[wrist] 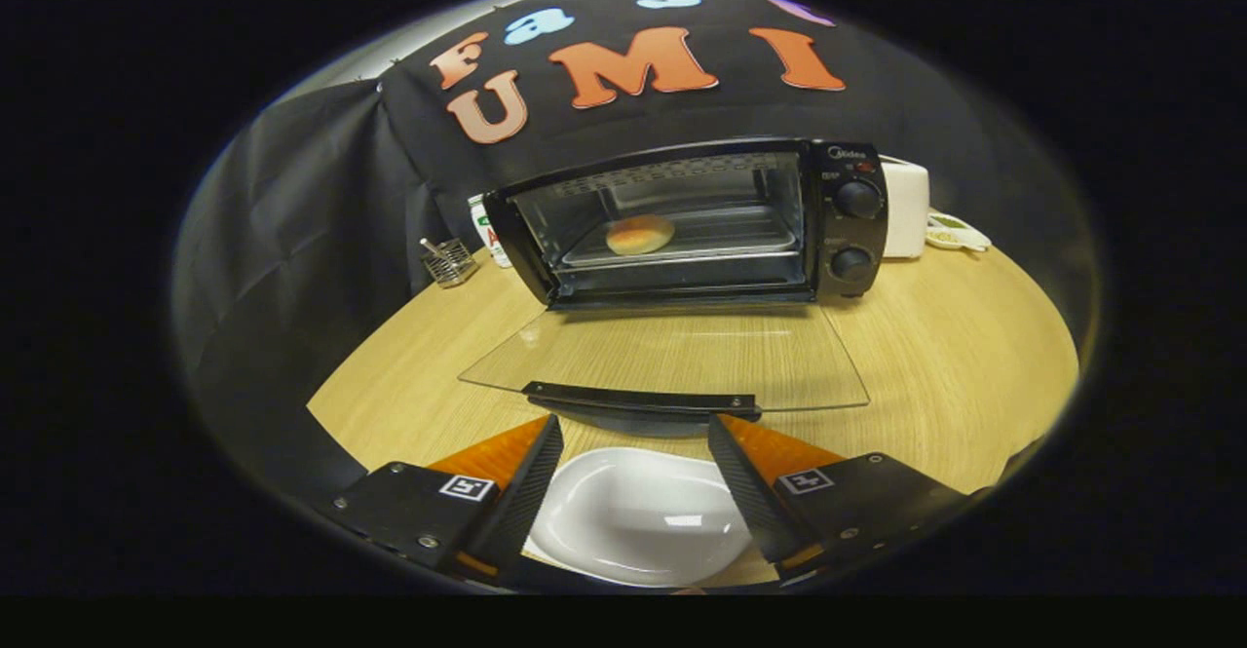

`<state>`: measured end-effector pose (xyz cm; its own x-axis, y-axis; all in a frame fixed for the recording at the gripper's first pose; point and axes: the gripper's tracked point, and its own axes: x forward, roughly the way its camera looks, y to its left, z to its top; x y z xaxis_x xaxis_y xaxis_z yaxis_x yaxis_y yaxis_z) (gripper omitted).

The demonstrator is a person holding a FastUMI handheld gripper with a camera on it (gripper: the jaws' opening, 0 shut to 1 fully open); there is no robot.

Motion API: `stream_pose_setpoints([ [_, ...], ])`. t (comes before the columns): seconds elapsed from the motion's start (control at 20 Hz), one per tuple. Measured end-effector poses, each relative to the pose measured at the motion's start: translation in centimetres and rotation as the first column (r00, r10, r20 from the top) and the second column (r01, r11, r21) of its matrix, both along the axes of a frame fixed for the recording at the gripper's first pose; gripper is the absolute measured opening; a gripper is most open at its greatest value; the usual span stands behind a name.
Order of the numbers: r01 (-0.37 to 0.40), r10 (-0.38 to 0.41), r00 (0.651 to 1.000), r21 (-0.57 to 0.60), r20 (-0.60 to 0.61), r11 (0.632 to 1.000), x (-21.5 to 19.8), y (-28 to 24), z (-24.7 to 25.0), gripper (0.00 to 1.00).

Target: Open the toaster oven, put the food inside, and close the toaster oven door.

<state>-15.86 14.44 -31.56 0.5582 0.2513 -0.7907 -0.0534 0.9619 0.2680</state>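
The toaster oven [697, 224] is seen standing on the table [955, 356], well beyond the fingers, with its glass door [672, 356] folded down flat toward the hand-held gripper [635, 438]. A round bun [640, 234] is seen lying on the tray [726, 234] inside the oven, toward the tray's left side. The door's dark handle [638, 400] is found just ahead of the fingertips. The fingers of the hand-held gripper are held spread apart, with nothing pinched. A white plate [638, 516] is seen on the table between and beneath them. Left of the oven, a small wire basket [448, 263] is placed; to its right, a white appliance [906, 208] is seen.
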Motion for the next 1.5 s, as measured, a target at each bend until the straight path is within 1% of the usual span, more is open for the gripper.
stream_pose_setpoints([
  [0.2,-0.011,0.014,0.998,-0.059,0.059,0.998,0.8,0.0,1.3,0.90],
  [0.35,0.007,0.004,0.991,-0.080,0.133,0.997,2.4,-0.3,3.1,0.90],
  [0.45,0.015,0.003,0.984,-0.098,0.179,0.995,3.7,-0.5,4.0,0.87],
  [0.6,0.007,0.014,0.979,-0.101,0.203,0.995,4.6,-0.1,4.8,0.86],
  [0.65,0.014,0.010,0.975,-0.108,0.224,0.994,5.2,-0.2,5.1,0.87],
  [0.75,0.027,0.003,0.974,-0.128,0.228,0.991,6.0,-0.5,4.7,0.87],
  [0.85,0.023,0.000,0.981,-0.116,0.195,0.993,6.4,0.0,3.6,0.87],
  [0.9,0.032,-0.011,0.982,-0.111,0.190,0.993,6.8,-0.1,3.2,0.87],
  [1.0,0.061,-0.037,0.978,-0.113,0.207,0.992,8.1,-0.5,3.0,0.87],
  [1.1,0.085,-0.063,0.970,-0.086,0.234,0.993,9.4,-0.4,3.4,0.86],
  [1.25,0.101,-0.086,0.967,-0.053,0.240,0.993,10.5,-0.2,3.3,0.87],
  [1.5,0.129,-0.111,0.953,-0.049,0.280,0.990,12.6,-0.5,3.8,0.87],
])
